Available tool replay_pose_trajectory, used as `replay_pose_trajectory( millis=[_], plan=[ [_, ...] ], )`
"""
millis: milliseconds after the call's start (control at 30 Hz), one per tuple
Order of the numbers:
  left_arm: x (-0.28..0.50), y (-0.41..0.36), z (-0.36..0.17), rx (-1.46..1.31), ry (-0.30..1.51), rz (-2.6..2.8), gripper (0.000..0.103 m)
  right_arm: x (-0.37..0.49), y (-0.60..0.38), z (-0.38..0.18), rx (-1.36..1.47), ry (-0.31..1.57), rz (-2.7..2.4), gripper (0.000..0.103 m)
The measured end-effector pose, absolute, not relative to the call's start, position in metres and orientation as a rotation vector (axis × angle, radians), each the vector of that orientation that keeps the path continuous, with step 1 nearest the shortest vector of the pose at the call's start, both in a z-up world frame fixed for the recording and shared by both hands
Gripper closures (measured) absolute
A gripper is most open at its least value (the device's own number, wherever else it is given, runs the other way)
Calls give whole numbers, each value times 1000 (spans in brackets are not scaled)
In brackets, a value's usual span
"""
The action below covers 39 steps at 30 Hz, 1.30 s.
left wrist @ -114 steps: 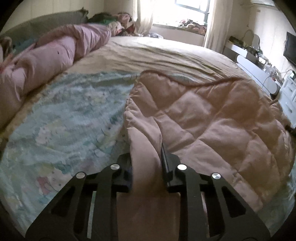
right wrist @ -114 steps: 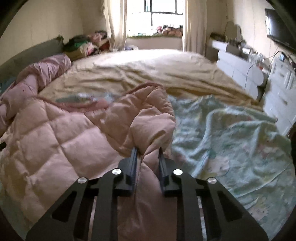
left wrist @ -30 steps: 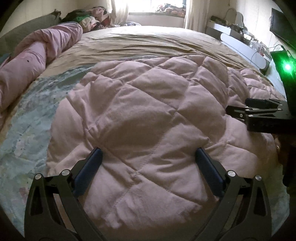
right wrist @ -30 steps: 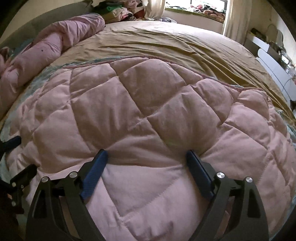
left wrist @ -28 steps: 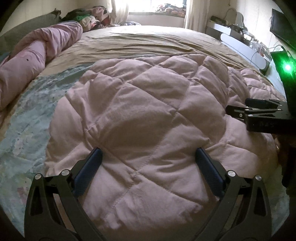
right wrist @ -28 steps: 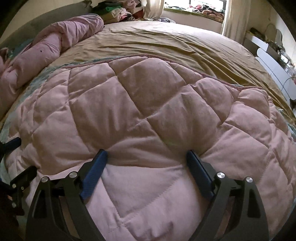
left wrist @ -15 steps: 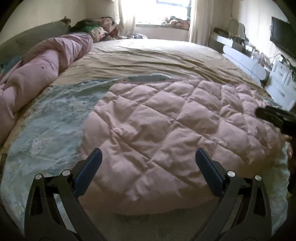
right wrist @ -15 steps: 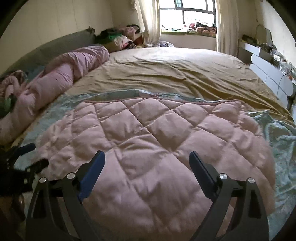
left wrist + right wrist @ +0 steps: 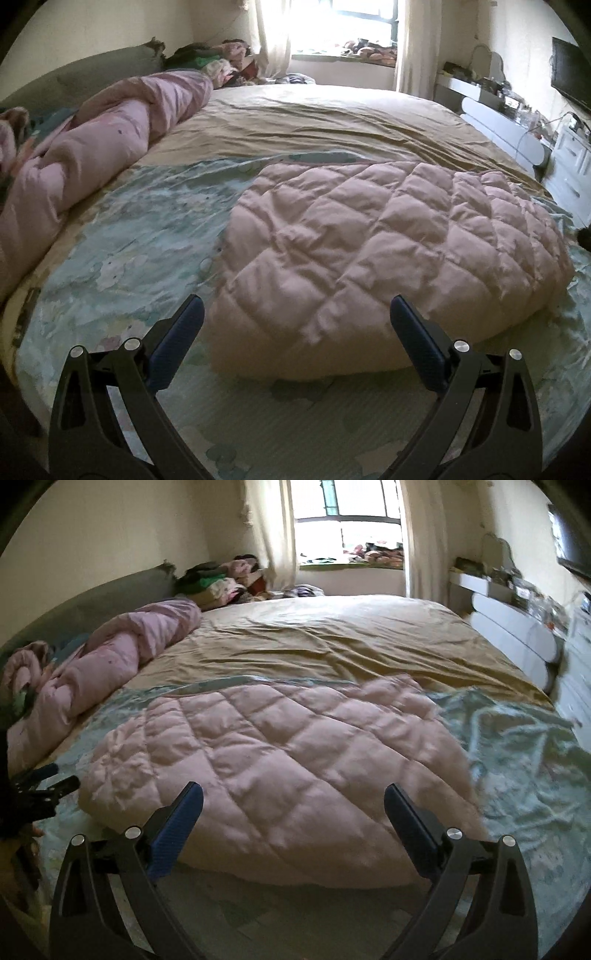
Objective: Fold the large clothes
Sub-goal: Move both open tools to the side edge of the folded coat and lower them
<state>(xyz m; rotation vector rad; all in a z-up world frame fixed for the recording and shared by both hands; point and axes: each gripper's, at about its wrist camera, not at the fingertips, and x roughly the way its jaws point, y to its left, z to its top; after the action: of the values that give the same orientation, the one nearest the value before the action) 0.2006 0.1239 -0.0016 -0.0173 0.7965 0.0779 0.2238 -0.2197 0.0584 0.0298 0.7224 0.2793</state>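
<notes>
A: Both claws have backed off the pink quilted garment (image 9: 388, 254); it fills less of each frame now.

B: Left claw (image 9: 295, 343) and right claw (image 9: 293, 827) gape wide, empty. The garment lies folded mid-frame on the bed's green patterned sheet (image 9: 140, 254).

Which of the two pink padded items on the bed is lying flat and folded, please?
The quilted pink garment on the pale green sheet, nearest both open grippers; the other pink bedding is bunched along the headboard side.

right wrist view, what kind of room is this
Almost certainly a home bedroom: a wide bed with a tan sheet, a folded pink quilted garment lying on it, and a curtained window behind.
</notes>
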Motion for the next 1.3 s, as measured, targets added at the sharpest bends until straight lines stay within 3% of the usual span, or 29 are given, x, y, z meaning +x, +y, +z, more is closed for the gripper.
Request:
replay_pose_trajectory(
  millis=[567, 900, 1167, 1300],
  plan=[
    [197, 201, -37, -265, 905, 127, 8, 230, -340, 10, 163, 837, 54, 5],
    [251, 222, -50, -344, 1006, 85, 8, 286, -350, -7, 189, 927, 53, 5],
    [280, 224, -83, -379, 1090, 2, 8, 349, -358, -65, 322, 1154, 227, 4],
    [287, 220, -96, -404, 1098, -39, 8, 359, -351, -74, 311, 1178, 292, 5]
  ],
)
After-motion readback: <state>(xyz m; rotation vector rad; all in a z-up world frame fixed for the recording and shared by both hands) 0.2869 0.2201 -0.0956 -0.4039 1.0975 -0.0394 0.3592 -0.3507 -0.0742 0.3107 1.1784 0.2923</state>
